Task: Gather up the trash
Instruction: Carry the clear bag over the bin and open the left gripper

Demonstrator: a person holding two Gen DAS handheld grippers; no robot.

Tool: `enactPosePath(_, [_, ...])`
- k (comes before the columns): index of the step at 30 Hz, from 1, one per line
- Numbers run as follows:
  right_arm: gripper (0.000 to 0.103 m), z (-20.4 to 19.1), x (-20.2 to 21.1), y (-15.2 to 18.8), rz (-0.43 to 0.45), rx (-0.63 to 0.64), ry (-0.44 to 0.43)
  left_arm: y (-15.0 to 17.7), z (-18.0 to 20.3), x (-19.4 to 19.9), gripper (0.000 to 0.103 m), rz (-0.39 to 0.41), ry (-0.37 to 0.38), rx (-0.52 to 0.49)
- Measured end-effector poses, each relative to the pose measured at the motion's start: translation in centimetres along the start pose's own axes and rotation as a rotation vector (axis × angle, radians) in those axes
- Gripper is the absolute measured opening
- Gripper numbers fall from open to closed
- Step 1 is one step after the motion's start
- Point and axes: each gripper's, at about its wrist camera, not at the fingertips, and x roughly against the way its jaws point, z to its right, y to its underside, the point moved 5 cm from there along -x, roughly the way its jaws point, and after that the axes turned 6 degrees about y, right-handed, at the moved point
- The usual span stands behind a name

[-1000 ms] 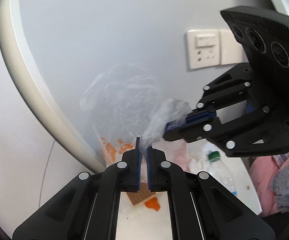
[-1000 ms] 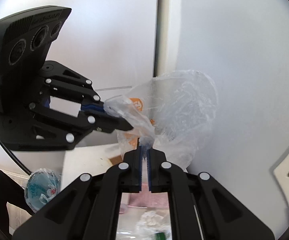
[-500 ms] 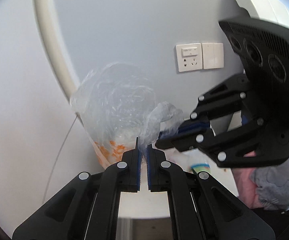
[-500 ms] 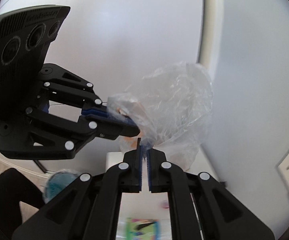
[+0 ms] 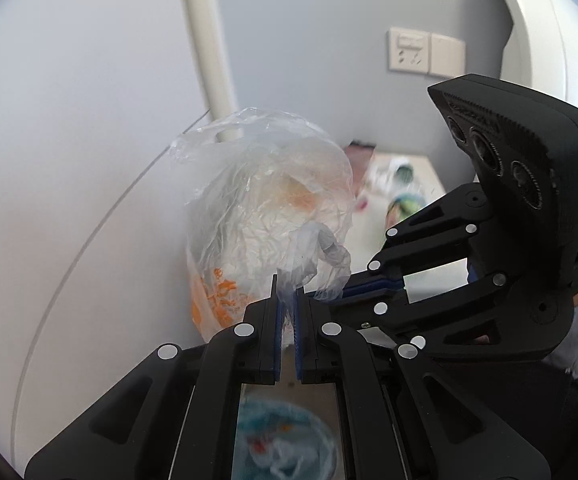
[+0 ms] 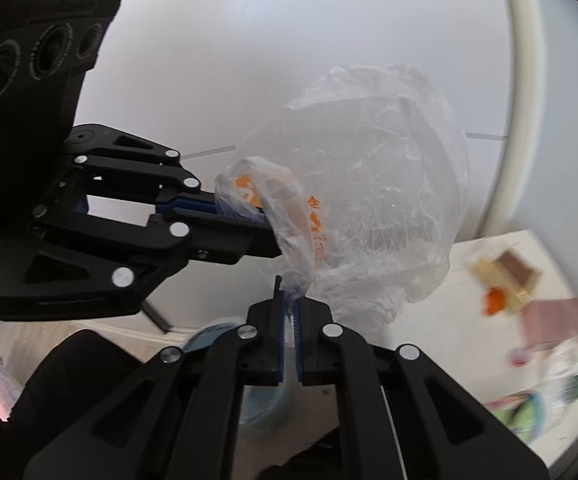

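Note:
A clear plastic bag (image 5: 265, 208) with orange print is held up in the air between both grippers, puffed out in front of a white wall. My left gripper (image 5: 287, 292) is shut on one part of the bag's rim. My right gripper (image 6: 288, 296) is shut on another part of the rim, and the bag (image 6: 377, 200) billows beyond it. Each gripper shows in the other's view: the right gripper (image 5: 349, 290) comes in from the right, the left gripper (image 6: 265, 224) from the left. Their tips are close together.
A white table (image 6: 461, 308) below right carries a brown carton (image 6: 509, 276), a pink pack (image 6: 557, 320) and a bottle (image 6: 569, 384). A round bin with blue trash (image 5: 285, 440) lies below. A wall socket (image 5: 409, 52) and a white pipe (image 5: 209, 40) stand behind.
Both grippers have swung left and tilted down with the bag still held. The table and the bin have come into view below.

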Motion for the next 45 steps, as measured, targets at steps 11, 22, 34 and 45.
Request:
enactPosePath(11, [0.006,-6.4,-9.9,4.5,-0.177,0.015,-0.119,12.6,-4.1,0.0,0.003,-0.090,-0.043,0.246])
enactPosePath(22, [0.006,-11.3,-16.0,8.0,-0.317,0.001,-0.148,21.9,-6.3,-2.9,0.003,-0.190,-0.047,0.438])
enactPosePath(34, [0.006,-12.9,-24.6,13.1,-0.486,0.035,-0.169,28.6,-8.0,-9.0,0.003,-0.315,-0.004,0.571])
enactPosePath(45, [0.006,-12.8,-28.6,16.3,-0.598,0.075,-0.168,33.2,-9.3,-15.0,0.003,-0.428,0.048,0.642])
